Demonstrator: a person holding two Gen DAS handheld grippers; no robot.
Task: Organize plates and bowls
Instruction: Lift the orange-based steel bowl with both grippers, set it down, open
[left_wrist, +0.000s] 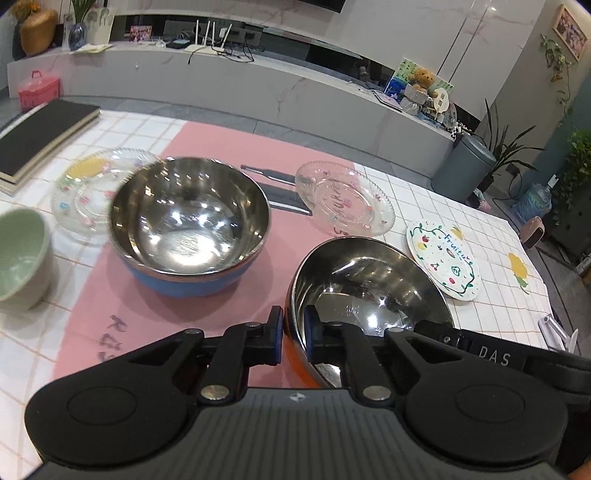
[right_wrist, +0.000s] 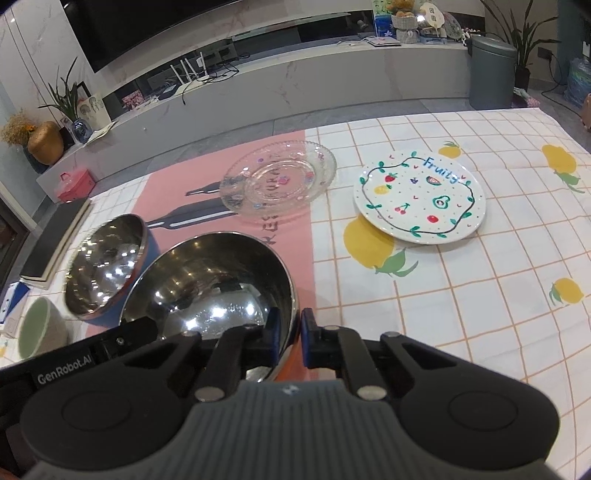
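Observation:
An orange bowl with a steel inside (left_wrist: 369, 288) (right_wrist: 214, 280) sits tilted on the pink mat. My left gripper (left_wrist: 293, 334) is shut on its near-left rim. Across the bowl my right gripper (right_wrist: 291, 334) is shut on the near-right rim. A blue steel-lined bowl (left_wrist: 188, 221) (right_wrist: 107, 266) stands just left of it. A green bowl (left_wrist: 18, 254) (right_wrist: 37, 328) is at the far left. One glass plate (left_wrist: 88, 188) lies behind the blue bowl, another (left_wrist: 343, 199) (right_wrist: 277, 181) lies further back. A white "Fruity" plate (left_wrist: 443, 262) (right_wrist: 419, 199) rests to the right.
Black books (left_wrist: 40, 136) (right_wrist: 59, 240) are stacked at the table's back left. The checked tablecloth (right_wrist: 480, 295) with lemon prints stretches to the right of the bowls. Beyond the table's far edge are the floor, a low marble bench and a grey bin (right_wrist: 491, 70).

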